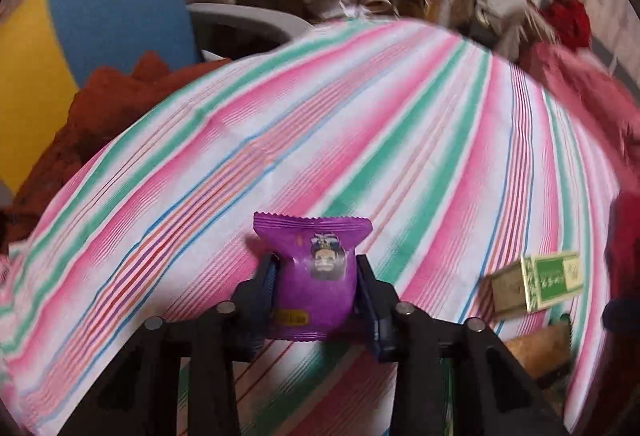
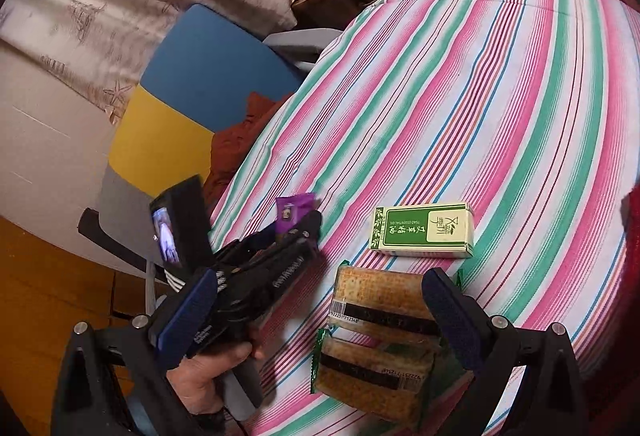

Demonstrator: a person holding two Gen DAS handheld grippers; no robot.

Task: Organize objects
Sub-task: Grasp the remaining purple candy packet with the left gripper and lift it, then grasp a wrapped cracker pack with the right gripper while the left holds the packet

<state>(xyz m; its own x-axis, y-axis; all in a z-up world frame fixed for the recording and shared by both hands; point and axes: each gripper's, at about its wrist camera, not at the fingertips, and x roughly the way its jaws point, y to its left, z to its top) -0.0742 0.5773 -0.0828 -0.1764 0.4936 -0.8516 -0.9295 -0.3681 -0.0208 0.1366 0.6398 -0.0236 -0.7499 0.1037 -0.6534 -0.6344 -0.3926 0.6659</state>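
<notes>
**Left tool clamped on a purple packet above the striped cloth; right tool spread over two cracker packs**

Left wrist view: the left tool [image 1: 316, 276] is closed on a purple snack packet [image 1: 314, 268], its two blue-padded fingers [image 1: 267, 284] pressing the packet's sides. The packet stands upright between them, crimped top edge uppermost, a small printed face on its front. Behind it spreads the desk, covered by a cloth striped in pink, green, white and blue [image 1: 360, 123]. At lower right lies a green-and-cream box [image 1: 536, 286], blurred in this view, well apart from the packet.

Right wrist view: the right tool [image 2: 320, 320] has its fingers wide apart, gripping nothing. Between and below them lie two clear-wrapped cracker packs [image 2: 380, 344], side by side and touching, barcode labels facing up. Just beyond the packs the green-and-cream box [image 2: 424, 232] lies flat on the cloth [image 2: 480, 95], near them but not touching. To the left, a hand [image 2: 208, 376] holds the handle of the left tool [image 2: 296, 224], with the purple snack packet [image 2: 292, 213] at its tip near the cloth's left edge. Whether the packet touches the cloth cannot be told.
</notes>
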